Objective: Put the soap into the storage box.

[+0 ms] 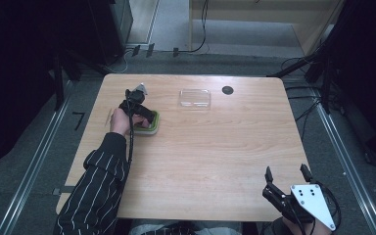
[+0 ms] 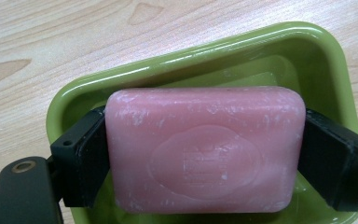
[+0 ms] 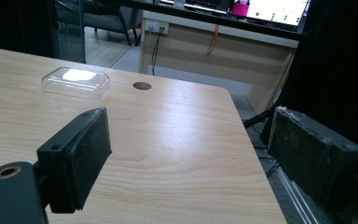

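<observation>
Here, the left gripper [image 2: 205,149] clamps the pink soap bar [image 2: 205,149] over the green dish [image 2: 196,56].
Likely slick and firm; short ends grip best. The right gripper [image 3: 189,158] gapes wide.

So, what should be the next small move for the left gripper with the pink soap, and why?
Probably open the left gripper and let go. The pink soap sits between its fingers, low inside the green dish, so it looks close to placed, though whether it touches the bottom is unclear. The clear lid lies apart on the table, and the right gripper waits open.
</observation>
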Tool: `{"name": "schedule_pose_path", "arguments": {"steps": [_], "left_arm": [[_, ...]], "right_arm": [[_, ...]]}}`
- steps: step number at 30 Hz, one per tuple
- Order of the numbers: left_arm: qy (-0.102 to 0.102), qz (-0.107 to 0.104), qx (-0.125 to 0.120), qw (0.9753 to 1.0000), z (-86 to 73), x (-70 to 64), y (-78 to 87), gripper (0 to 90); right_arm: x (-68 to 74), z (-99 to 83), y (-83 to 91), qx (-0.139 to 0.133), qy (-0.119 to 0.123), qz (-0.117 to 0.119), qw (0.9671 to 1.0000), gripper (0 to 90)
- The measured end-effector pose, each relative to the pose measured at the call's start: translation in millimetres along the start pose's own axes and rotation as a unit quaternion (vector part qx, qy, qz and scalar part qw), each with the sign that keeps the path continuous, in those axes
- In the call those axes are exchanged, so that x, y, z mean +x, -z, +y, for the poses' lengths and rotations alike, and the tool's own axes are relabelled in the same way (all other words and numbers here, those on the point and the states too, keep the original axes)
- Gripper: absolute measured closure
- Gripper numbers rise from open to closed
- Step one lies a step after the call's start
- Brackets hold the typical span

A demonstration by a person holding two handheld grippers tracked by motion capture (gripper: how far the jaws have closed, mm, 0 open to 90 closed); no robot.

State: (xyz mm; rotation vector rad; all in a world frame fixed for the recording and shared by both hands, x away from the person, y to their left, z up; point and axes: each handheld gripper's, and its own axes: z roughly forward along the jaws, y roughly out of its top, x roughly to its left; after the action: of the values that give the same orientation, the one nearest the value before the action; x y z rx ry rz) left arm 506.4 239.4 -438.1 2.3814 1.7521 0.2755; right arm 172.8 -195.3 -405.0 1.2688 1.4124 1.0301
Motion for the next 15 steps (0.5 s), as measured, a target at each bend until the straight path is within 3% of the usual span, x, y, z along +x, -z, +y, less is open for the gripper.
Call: {"name": "schedule_pose_path", "arguments": {"steps": [15], "left_arm": [[-0.010, 0.007, -0.021, 0.9997, -0.5, -3.8, 19.1, 10.2]], "right_arm": [[-0.4, -0.3, 0.5, 0.001, -0.001, -0.001, 1.0000, 12.8]]}}
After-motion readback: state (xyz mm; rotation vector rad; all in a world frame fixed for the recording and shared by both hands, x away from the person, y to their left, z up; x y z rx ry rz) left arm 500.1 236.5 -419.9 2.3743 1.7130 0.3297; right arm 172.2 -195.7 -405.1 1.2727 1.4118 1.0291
